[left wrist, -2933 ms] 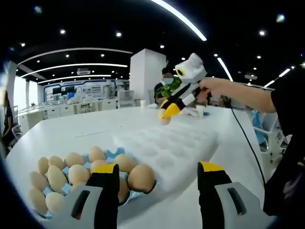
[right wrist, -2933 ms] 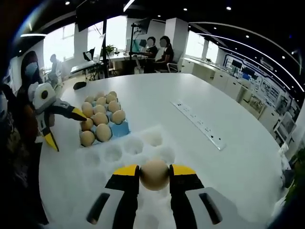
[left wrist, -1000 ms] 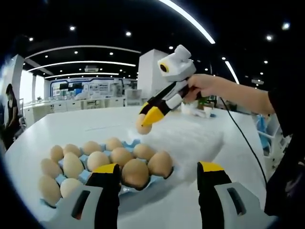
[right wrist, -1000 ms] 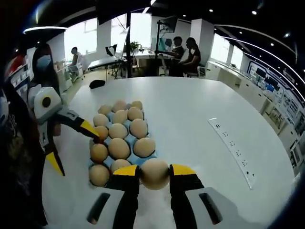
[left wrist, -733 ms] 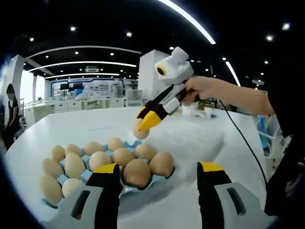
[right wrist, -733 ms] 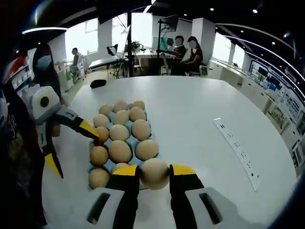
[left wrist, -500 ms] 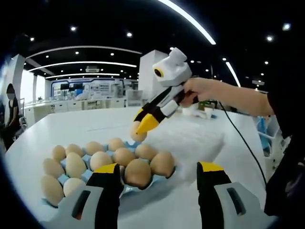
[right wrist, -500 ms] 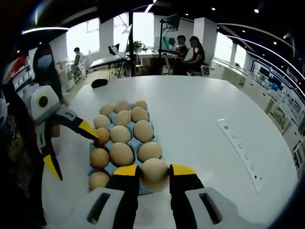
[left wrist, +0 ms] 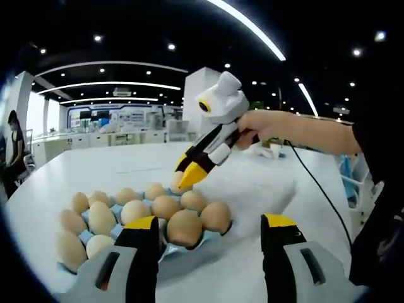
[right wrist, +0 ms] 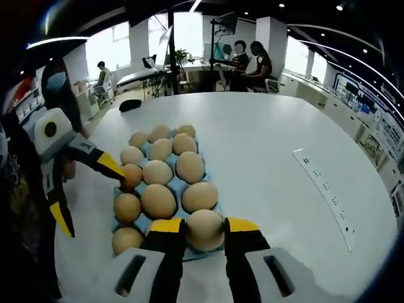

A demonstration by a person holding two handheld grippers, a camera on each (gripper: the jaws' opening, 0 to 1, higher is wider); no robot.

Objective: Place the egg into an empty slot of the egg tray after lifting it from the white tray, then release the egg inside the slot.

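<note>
So the right tool (right wrist: 204,230) has its yellow-tipped jaws pinched on an egg (right wrist: 204,228), holding it right over the near end of the blue egg tray (right wrist: 178,187). In the left gripper view you can see that same tool (left wrist: 184,178) angled down over the far side of the tray (left wrist: 120,211), gripped by a person's hand (left wrist: 263,124), with the egg (left wrist: 176,183) poking out just above the other eggs. Can't tell if it's actually touching the slot. The tray is almost full of brown eggs and sits on the white bench (right wrist: 265,151), toward its left edge in the right gripper view. The left tool (left wrist: 209,228) is spread wide with nothing between the jaws, low at the tray's near side. White foam tray (left wrist: 249,190) lies just past the egg tray.
</note>
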